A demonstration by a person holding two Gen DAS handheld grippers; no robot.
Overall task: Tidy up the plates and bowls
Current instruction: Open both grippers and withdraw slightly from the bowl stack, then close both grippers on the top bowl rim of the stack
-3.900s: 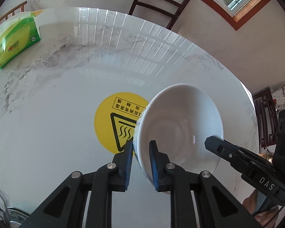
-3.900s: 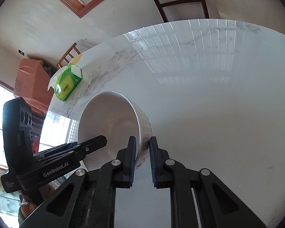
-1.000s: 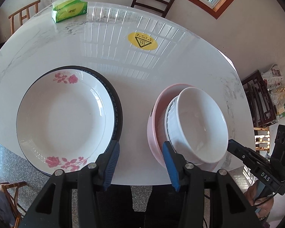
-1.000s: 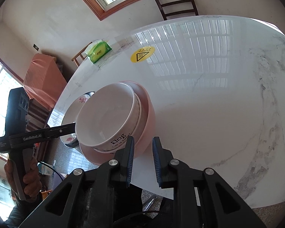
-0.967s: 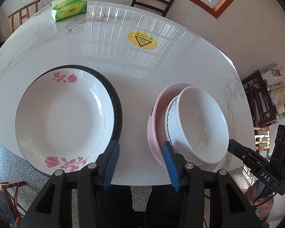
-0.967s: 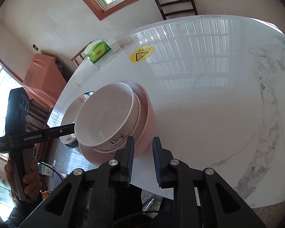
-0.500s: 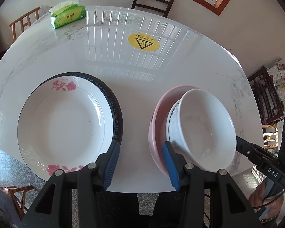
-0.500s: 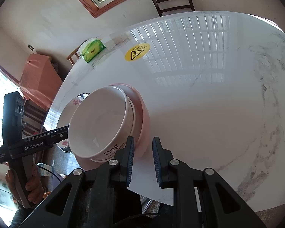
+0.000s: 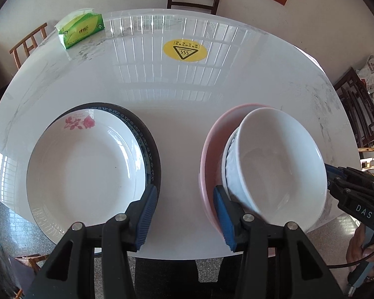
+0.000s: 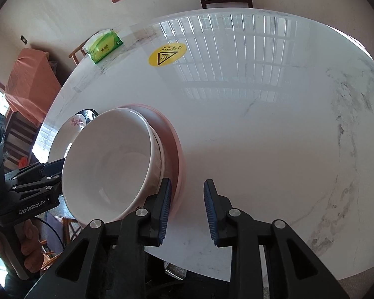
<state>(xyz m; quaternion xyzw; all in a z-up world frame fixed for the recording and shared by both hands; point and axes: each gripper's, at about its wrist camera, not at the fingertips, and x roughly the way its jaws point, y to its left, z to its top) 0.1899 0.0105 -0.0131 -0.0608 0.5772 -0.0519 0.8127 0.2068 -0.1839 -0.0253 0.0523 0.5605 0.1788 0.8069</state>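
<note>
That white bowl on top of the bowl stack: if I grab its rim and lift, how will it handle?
The white bowl looks like glazed ceramic: probably stiff, fairly heavy and breakable. Its glossy surface may slip between the pads, so grip well over the rim. It sits tilted inside a ribbed bowl, itself in the pink bowl; lifting could drag or rock those, so raise it straight and slowly.

Nearly four seconds back the two hand-held grippers pinched the white bowl [image 9: 279, 159] by opposite rims, tilted over the far bench [image 9: 187, 94] by the yellow sticker [image 9: 185, 50]. It then sat nested in the pink bowl [image 9: 209, 149] near the front edge, right of the rose plate [image 9: 87, 164]. The left hand-held gripper [image 9: 184, 214] had let go and stood spread, clear of the rim. The right hand-held gripper [image 10: 187, 208] had just been opening, with nothing between its pads.
</note>
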